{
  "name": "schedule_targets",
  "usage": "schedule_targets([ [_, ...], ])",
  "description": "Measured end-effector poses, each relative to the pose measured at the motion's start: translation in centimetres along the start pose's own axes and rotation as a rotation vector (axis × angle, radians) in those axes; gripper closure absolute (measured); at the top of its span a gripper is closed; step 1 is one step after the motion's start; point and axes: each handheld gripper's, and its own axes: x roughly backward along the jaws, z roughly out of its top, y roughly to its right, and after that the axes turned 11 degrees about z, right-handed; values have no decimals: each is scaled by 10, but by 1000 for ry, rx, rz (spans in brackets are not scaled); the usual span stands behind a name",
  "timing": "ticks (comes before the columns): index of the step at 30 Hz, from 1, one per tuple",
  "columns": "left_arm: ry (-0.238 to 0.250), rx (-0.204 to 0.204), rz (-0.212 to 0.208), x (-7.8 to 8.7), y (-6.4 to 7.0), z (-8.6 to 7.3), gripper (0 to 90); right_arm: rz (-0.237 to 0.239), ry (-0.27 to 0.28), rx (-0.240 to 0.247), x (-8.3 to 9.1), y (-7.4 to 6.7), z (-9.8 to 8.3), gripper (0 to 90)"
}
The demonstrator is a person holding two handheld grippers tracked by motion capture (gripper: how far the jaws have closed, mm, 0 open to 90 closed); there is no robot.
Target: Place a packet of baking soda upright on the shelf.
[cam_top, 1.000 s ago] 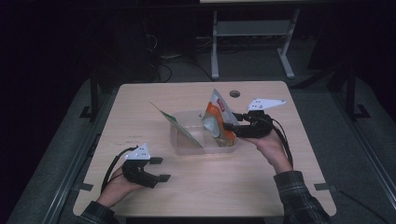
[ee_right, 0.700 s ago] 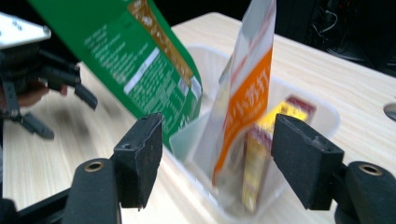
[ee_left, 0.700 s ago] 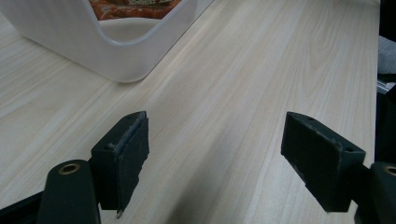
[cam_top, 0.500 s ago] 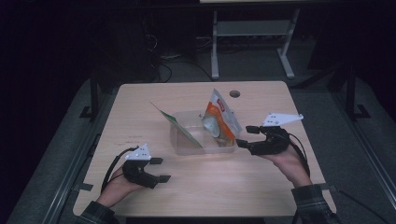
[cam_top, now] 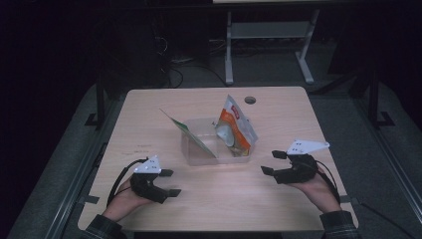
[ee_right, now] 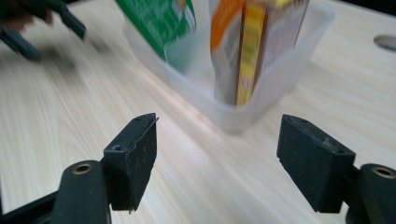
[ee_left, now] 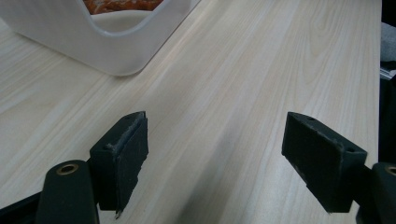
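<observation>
Both pouches binned, hands backing off
Right hand-held gripper (cam_top: pixel 271 162), jaws just opening and empty, sits lower right; left hand-held gripper (cam_top: pixel 169 182) released too. Orange pouch (cam_top: pixel 234 127) and green pouch (cam_top: pixel 186 132) stand in the clear bin (cam_top: pixel 199 158); next looks like parking both on the bench (cam_top: pixel 149 109).

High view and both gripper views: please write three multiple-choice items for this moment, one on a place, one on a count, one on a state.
1. Where does the orange pouch stand?
A. In the clear bin
B. Flat on the table
C. Between the jaws of the right gripper

2. How many packets are in the bin?
A. One
B. Two
C. Four

3. How are the left gripper jaws?
A. Shut on a packet
B. Shut on nothing
C. Open, nothing between them

Answers:
1 A, it stands upright at the bin's right end.
2 B, the orange pouch and the green packet.
3 C, its own view shows bare wood between the pads.
</observation>
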Motion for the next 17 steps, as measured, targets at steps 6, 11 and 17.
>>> schedule_targets([
  [6, -25, 5, 7, 5, 4, -15, 210, -1, -80, 0, -4, -1, -26, 269],
  [11, -28, -1, 15, 9, 6, -21, 205, 3, -138, -6, -4, 0, -37, 266],
  [17, -19, -6, 16, 9, 5, -19, 204, 11, -130, -12, -4, 1, -36, 261],
])
